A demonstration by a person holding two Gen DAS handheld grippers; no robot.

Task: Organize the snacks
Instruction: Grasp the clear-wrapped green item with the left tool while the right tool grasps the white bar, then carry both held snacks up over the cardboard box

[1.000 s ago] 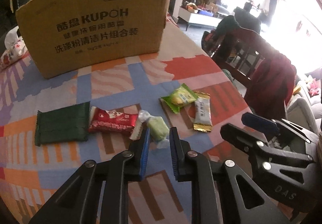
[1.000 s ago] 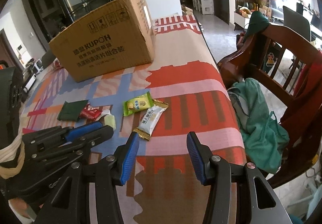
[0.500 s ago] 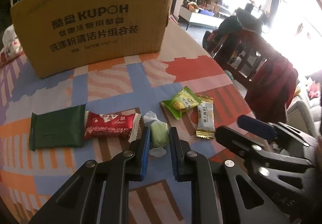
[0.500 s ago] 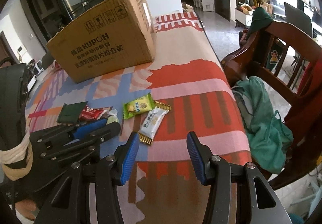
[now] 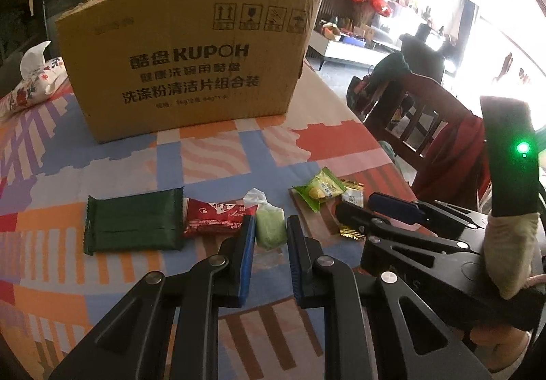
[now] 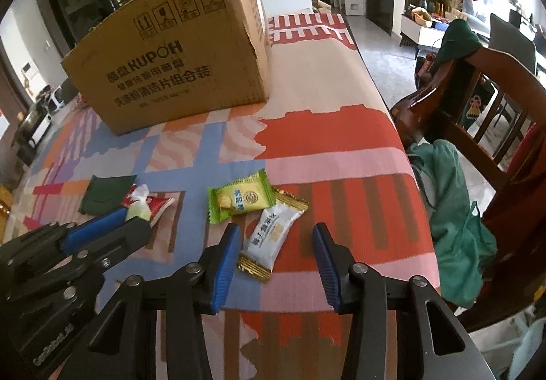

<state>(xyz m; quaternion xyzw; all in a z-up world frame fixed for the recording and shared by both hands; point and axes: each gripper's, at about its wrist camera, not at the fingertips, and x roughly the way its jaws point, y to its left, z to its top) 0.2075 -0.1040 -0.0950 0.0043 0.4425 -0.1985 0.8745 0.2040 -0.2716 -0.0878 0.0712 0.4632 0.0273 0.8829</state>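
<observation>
Since a second ago, we bring right gripper (image 6: 274, 259) in over white snack (image 6: 273, 238); jaws closing, not touching it yet. Left gripper (image 5: 270, 236) stays clamped narrow on pale green candy (image 5: 270, 230), just right of red packet (image 5: 215, 218). Box (image 5: 191, 59) stands far behind.

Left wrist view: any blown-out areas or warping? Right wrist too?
Left wrist view: window at upper right is blown out; the box bows from fisheye. Right wrist view: evenly lit, snacks sharp, white packet print legible; the box curves here as well.
</observation>
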